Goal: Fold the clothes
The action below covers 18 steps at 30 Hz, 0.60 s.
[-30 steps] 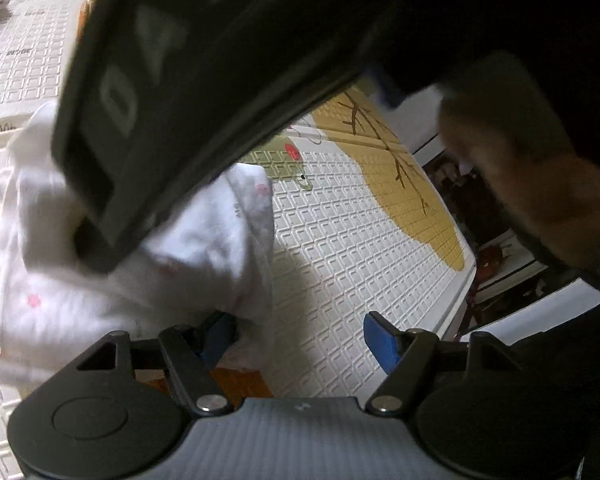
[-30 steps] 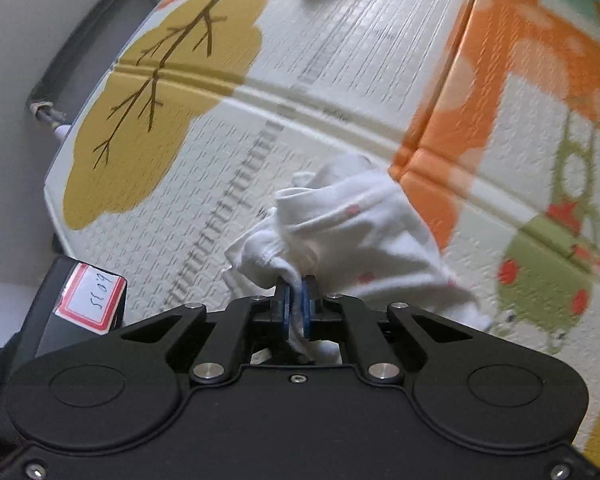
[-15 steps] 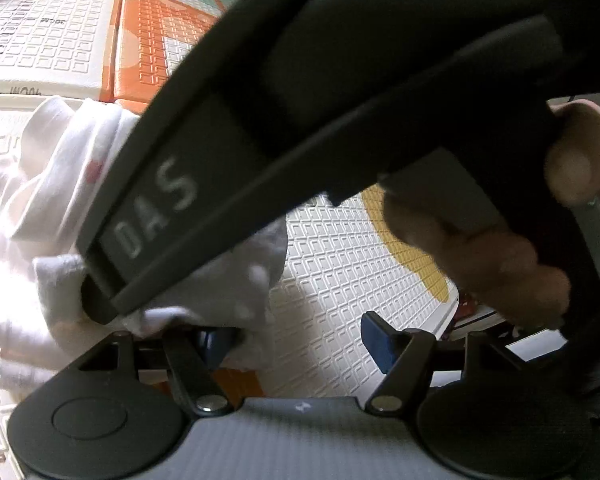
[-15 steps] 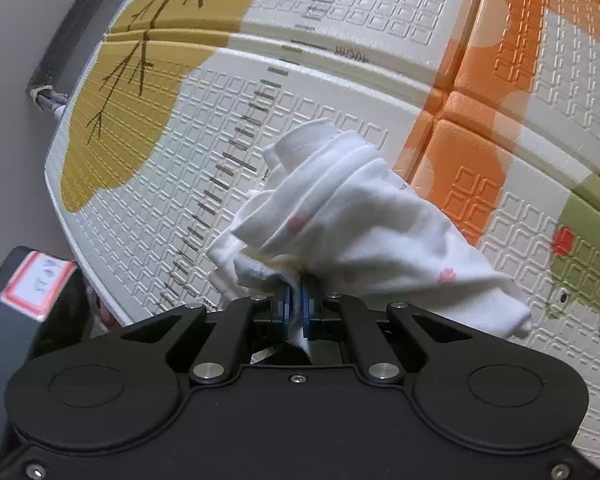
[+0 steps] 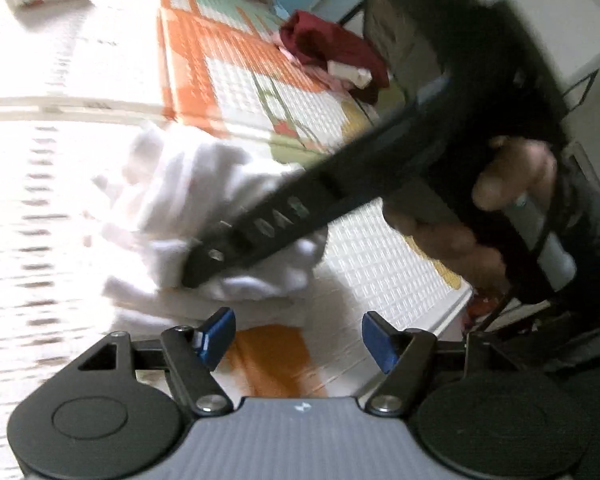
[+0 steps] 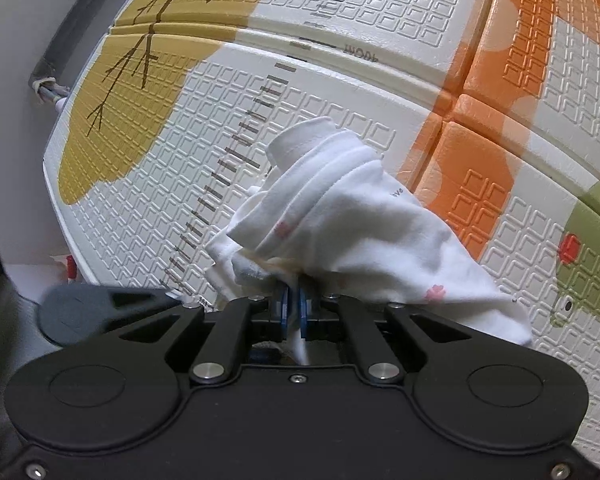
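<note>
The right gripper (image 6: 294, 306) pinched a bunched white garment (image 6: 352, 220) with small pink marks, its blue pads closed tight on the cloth. The garment hung crumpled over a patterned foam play mat (image 6: 260, 92). The left gripper (image 5: 296, 338) stood wide apart and empty, just beside the garment. A dark red clothes pile (image 5: 332, 48) lay farther off.

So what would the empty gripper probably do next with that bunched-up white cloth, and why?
Probably move the left gripper in to pinch a free edge of the white garment. Its jaws are open and empty, while the right gripper is shut on the crumpled cloth; spreading it needs two holds.
</note>
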### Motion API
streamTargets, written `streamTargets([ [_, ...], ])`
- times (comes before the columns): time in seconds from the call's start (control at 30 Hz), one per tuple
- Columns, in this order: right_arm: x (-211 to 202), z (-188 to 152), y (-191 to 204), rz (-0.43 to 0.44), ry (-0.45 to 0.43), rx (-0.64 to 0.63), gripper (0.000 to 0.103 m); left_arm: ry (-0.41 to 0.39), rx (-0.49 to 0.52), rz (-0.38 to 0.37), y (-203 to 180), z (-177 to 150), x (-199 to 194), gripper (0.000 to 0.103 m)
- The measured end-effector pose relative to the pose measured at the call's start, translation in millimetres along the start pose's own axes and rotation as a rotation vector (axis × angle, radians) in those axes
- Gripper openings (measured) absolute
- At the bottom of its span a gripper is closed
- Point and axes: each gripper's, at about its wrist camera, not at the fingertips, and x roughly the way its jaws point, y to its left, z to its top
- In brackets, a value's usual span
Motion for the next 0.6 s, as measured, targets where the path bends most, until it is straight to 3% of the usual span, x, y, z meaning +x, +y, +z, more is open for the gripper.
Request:
streamTargets([
  [0.27,-1,-3,-5,0.022,-0.016,0.016,0.003,-0.105,-0.005,0.081,16,22,-57,0.073],
  [0.6,-3,-8,-15,0.062,-0.037,0.068,0.003,-0.052,0.089,0.091,2,32,-74,0.073],
])
